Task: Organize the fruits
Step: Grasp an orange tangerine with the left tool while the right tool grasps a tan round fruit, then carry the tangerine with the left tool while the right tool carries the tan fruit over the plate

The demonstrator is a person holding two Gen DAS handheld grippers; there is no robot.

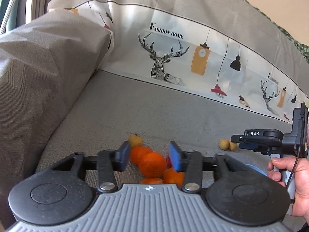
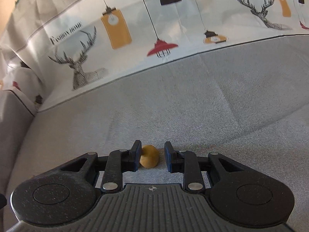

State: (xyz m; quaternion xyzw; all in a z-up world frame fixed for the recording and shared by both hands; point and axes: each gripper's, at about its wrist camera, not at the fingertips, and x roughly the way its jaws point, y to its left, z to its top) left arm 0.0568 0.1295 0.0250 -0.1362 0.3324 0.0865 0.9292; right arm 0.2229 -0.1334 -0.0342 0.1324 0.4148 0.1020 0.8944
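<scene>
In the left wrist view several oranges (image 1: 152, 164) lie in a heap on the grey sofa seat (image 1: 135, 112), with a yellow-brown fruit (image 1: 135, 140) behind them and a small red fruit (image 1: 168, 160) at the right. My left gripper (image 1: 151, 155) is open above the heap, its fingers either side of the top orange, not closed on it. Two small yellow fruits (image 1: 227, 145) lie further right, by my right gripper (image 1: 236, 139). In the right wrist view my right gripper (image 2: 151, 157) is open around one small yellow fruit (image 2: 149, 158), which touches the left finger (image 2: 136, 154).
A printed sofa cover with deer and lamps (image 1: 173, 58) drapes the backrest. A grey armrest cushion (image 1: 38, 77) rises at the left. A blue plate's edge (image 1: 255, 169) shows behind the left gripper's right finger. A hand (image 1: 289, 176) holds the right gripper's handle.
</scene>
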